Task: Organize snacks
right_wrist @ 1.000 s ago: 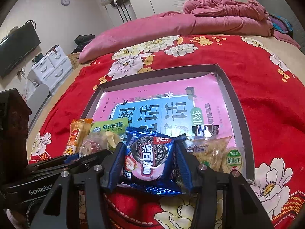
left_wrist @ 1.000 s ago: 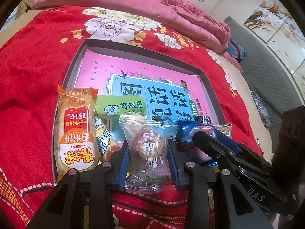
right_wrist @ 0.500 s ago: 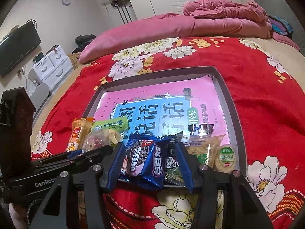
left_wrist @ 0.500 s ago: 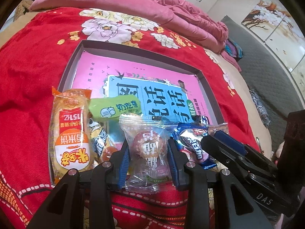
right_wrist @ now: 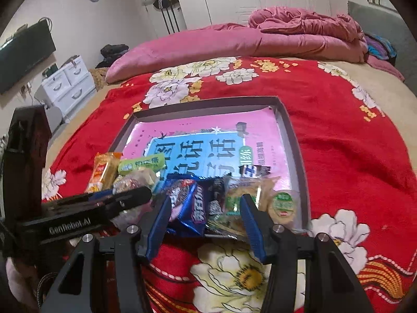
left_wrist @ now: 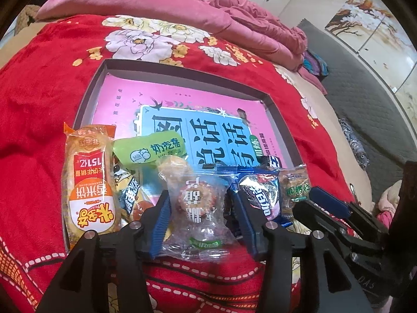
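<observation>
A grey tray (left_wrist: pixel 91 96) (right_wrist: pixel 292 130) with a pink and blue liner lies on the red floral blanket. Several snacks line its near edge. My left gripper (left_wrist: pixel 202 203) is shut on a clear-wrapped round cake (left_wrist: pixel 198 200) over the tray's near rim. My right gripper (right_wrist: pixel 206 206) is open; the blue Oreo pack (right_wrist: pixel 192 203) (left_wrist: pixel 263 198) lies loose between its jaws on the tray edge. An orange rice-cracker pack (left_wrist: pixel 90 182) and a green milk snack (left_wrist: pixel 148 151) lie to the left.
A green-label pastry (right_wrist: pixel 282 204) and a clear cracker bag (right_wrist: pixel 242 190) sit at the tray's near right corner. A pink quilt (right_wrist: pixel 286 34) is heaped at the bed's far side. A white drawer unit (right_wrist: pixel 67 83) stands left of the bed.
My right gripper has opened and drawn back, leaving the Oreo pack lying on the tray's near edge. My left gripper still holds the clear-wrapped cake in about the same place.
</observation>
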